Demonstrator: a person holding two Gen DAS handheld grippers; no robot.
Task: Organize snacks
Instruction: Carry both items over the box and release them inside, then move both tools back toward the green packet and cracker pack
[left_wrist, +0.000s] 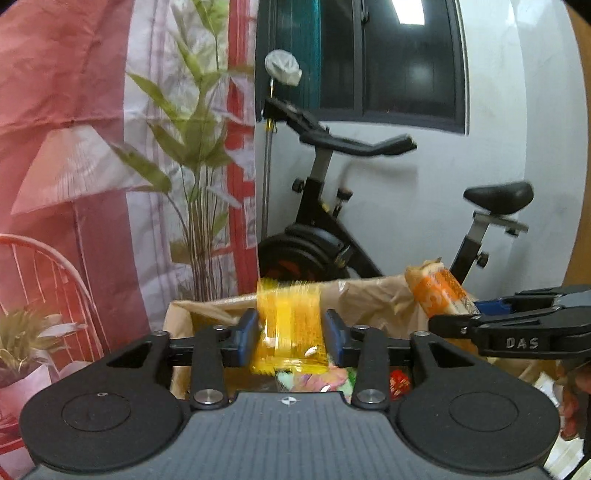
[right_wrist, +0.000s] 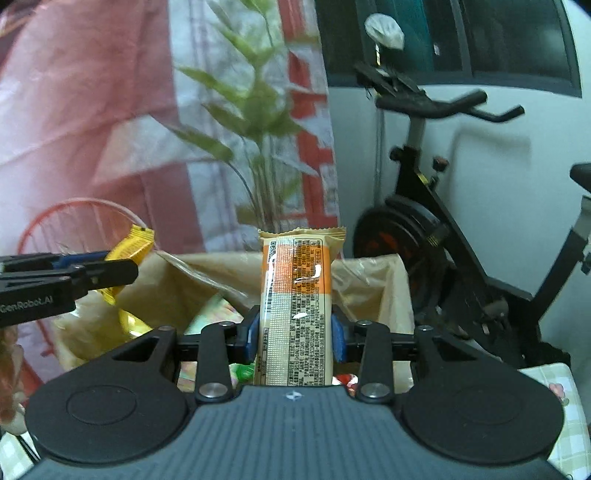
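Two hand-held grippers hang over an open brown paper bag (left_wrist: 369, 295), each with a snack between its blue pads. In the left wrist view, the left gripper (left_wrist: 291, 332) frames a yellow packet (left_wrist: 288, 325) that stands upright between the fingers, its top rising above them and its lower edge hanging below. The packet is smeared by motion blur, and a sliver of space shows at the right pad, so the jaws look partly parted around it rather than pressed tight. In the right wrist view, the right gripper (right_wrist: 293, 334) holds an orange-and-cream bar (right_wrist: 295, 299) upright, printed side toward the camera, crimped top edge well above the fingers; the pads close on its lower half from both sides.

Each camera also catches the other tool from the side. The left view shows the right gripper's black arm at the far right with the bar tilting up from it, near the bag's rim. The right view shows the left gripper at the far left, with the packet's dark-edged end sticking up past it, a detail lost to blur in the left view. The right view alone reads the bar's small print, and shows more of the bag's inside, where green and red wrappers (right_wrist: 207, 314) lie. Behind stand a plant (left_wrist: 195, 155), a pink curtain (left_wrist: 62, 110) and an exercise bike (left_wrist: 332, 221).
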